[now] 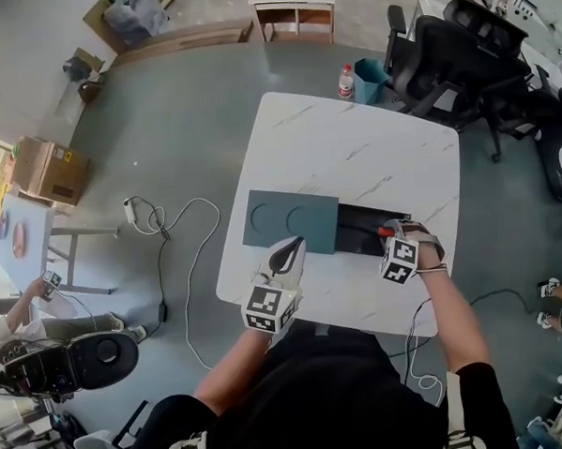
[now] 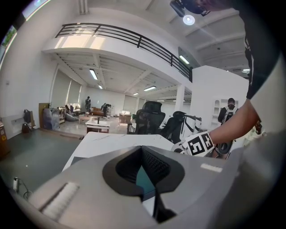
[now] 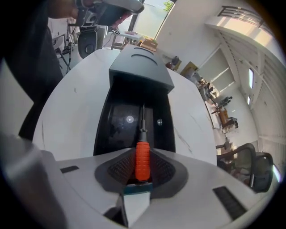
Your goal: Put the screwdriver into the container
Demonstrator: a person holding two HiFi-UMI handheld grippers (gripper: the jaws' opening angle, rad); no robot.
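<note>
Right gripper (image 1: 392,234) clamps the screwdriver (image 3: 142,154), shaft pointing into the black container (image 3: 114,120). Left gripper (image 1: 287,255) has jaws apart by the lid (image 1: 290,218).

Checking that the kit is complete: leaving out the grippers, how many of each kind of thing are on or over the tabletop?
screwdriver: 1
container: 1
lid: 1
Total: 3

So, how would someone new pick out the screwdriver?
On the white marble table lies an open black container. Above it, the right hand-held gripper clamps the screwdriver. Its ribbed orange handle and thin metal shaft stand out against the black container and grey jaws.
</note>
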